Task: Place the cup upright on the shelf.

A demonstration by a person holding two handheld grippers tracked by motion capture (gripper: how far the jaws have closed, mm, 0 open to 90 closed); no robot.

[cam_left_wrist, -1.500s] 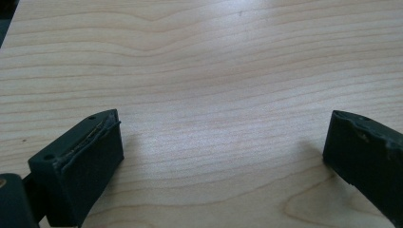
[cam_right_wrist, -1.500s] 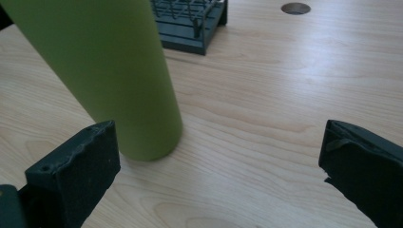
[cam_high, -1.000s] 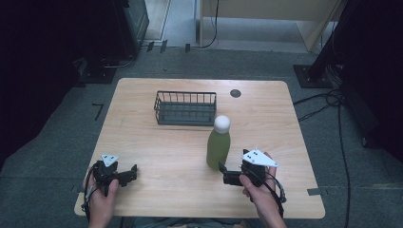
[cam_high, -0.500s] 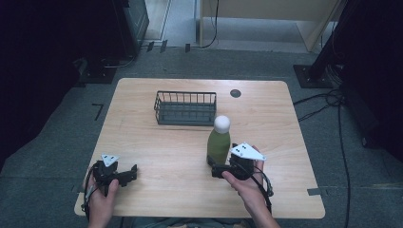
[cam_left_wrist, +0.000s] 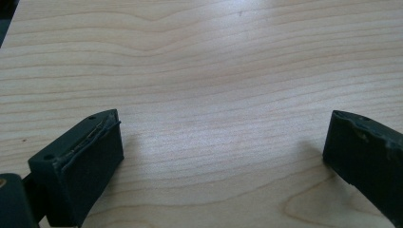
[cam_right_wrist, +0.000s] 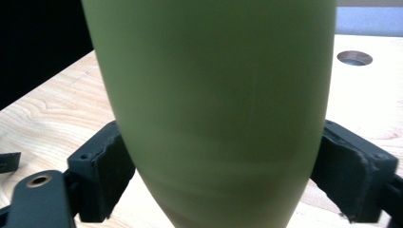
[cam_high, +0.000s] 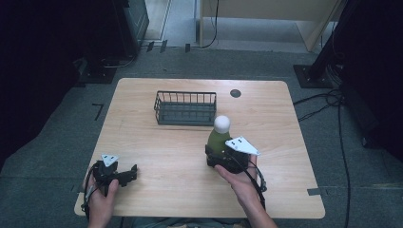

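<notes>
The green bottle (cam_high: 217,140) stands upright on the table (cam_high: 294,142), just in front of the wire basket (cam_high: 185,108), toward its right end. The right gripper (cam_high: 215,156) sits at the bottle's base on the side away from the basket; its jaws have just been closing and now press on the bottle's lower body from both sides. The left gripper (cam_high: 132,172) rests well to the left of the bottle, near the table's front edge, jaws wide over bare wood.
</notes>
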